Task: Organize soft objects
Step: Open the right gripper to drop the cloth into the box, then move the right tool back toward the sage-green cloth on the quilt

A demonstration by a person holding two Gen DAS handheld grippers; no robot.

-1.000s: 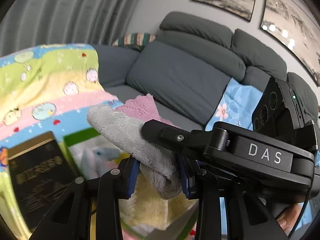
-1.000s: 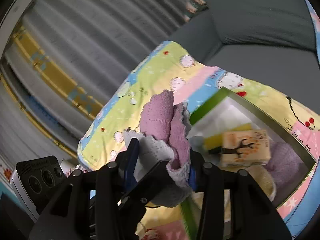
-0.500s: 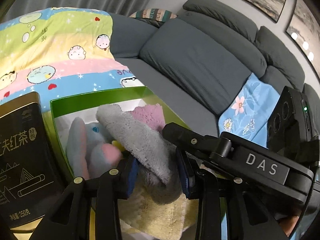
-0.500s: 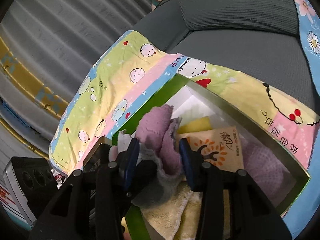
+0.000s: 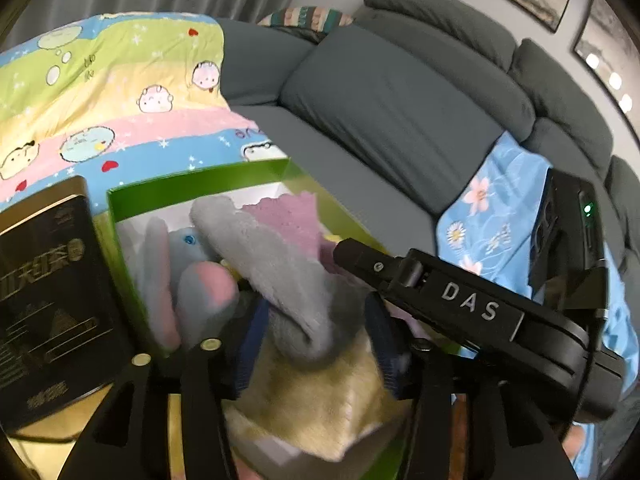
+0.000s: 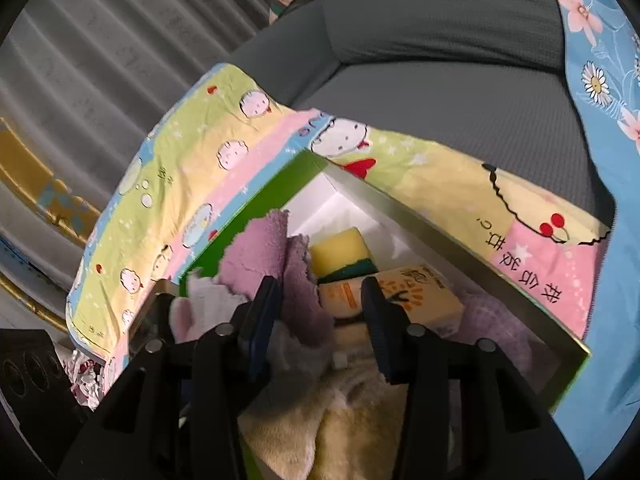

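Left wrist view is showing the left gripper (image 5: 316, 340) hanging over a green box (image 5: 192, 188) that is sitting on a cartoon-print blanket (image 5: 120, 92) spread across a grey sofa (image 5: 400, 112). A folded cloth (image 5: 280, 268), grey on one face and purple on the other, is lying between the blue pads. The jaws have just been opening, and a gap is showing on either side of the grey fold, so they are no longer pressing it. The cloth is resting inside the box on a pale yellow towel (image 5: 320, 396), beside a soft blue-and-pink plush toy (image 5: 192, 280). A dark tea tin (image 5: 48, 292) is standing just left of the box.

Right wrist view is showing the right gripper (image 6: 320, 320) reaching into the same box (image 6: 256, 204) from the other side, with its jaws also just widening. The purple end of the cloth (image 6: 264, 256) is leaning against the left pad, while the right pad is standing apart from it; whether the left pad is merely touching it is hard to judge, since this part is blurred. Behind the cloth, a yellow-and-green sponge (image 6: 340, 252) and an orange tissue pack (image 6: 424, 296) are lying in the box, and the yellow towel (image 6: 344, 420) is filling its near end.
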